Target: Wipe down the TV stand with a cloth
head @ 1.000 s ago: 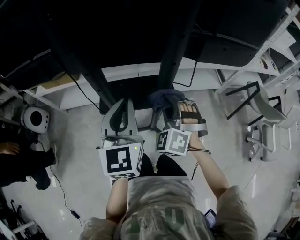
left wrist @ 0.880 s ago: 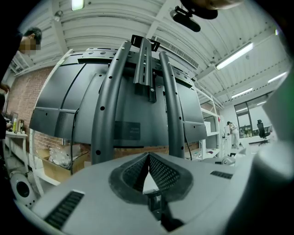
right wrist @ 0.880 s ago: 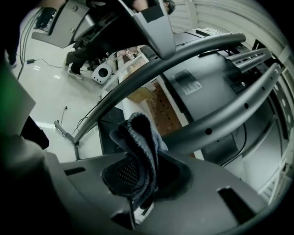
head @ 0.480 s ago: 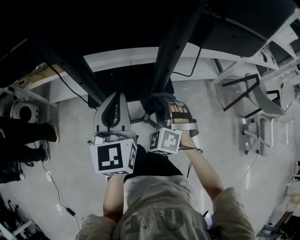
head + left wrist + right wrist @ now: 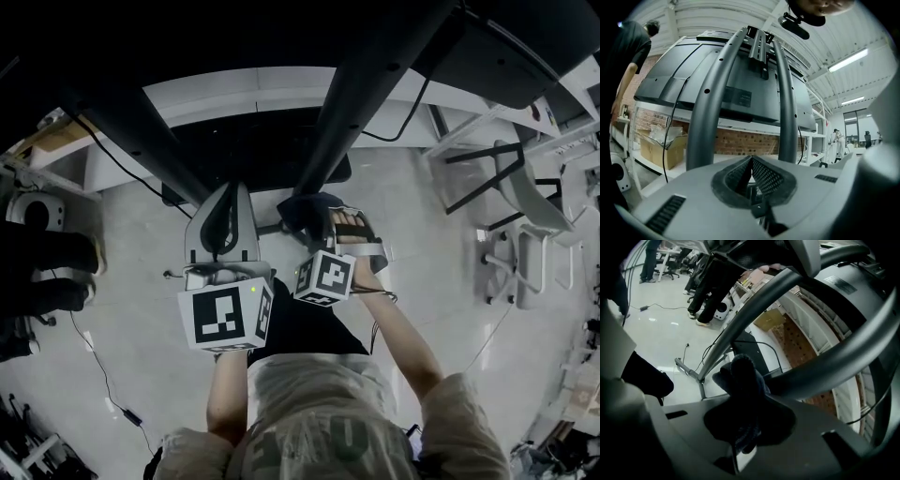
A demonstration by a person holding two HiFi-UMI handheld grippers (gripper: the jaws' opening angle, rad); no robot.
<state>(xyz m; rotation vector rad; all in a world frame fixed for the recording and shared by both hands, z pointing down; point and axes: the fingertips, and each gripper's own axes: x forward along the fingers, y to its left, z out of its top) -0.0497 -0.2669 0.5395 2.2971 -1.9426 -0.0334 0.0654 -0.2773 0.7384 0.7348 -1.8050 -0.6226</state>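
The TV stand rises on two dark slanted poles (image 5: 375, 84) from a black base (image 5: 253, 150). In the left gripper view the poles (image 5: 710, 98) carry the TV's back (image 5: 740, 89). My right gripper (image 5: 316, 223) is shut on a dark blue cloth (image 5: 302, 208), which is pressed against the lower part of the right pole. In the right gripper view the cloth (image 5: 743, 380) bulges out of the jaws of the right gripper (image 5: 740, 425) beside that pole (image 5: 806, 366). My left gripper (image 5: 228, 194) is shut and empty, just left of the cloth, and its pads (image 5: 764, 176) meet.
A long white low shelf (image 5: 262, 89) runs behind the stand. White chairs (image 5: 534, 225) stand at the right. A person's dark legs (image 5: 42, 272) and a round white device (image 5: 28, 211) are at the left. Cables (image 5: 103, 375) trail on the floor. A cardboard box (image 5: 656, 150) sits by the brick wall.
The view has tilted, so the stand's poles now fill more of the top. My right gripper and the cloth have slid a little left along the pole. The left gripper stays shut beside them.
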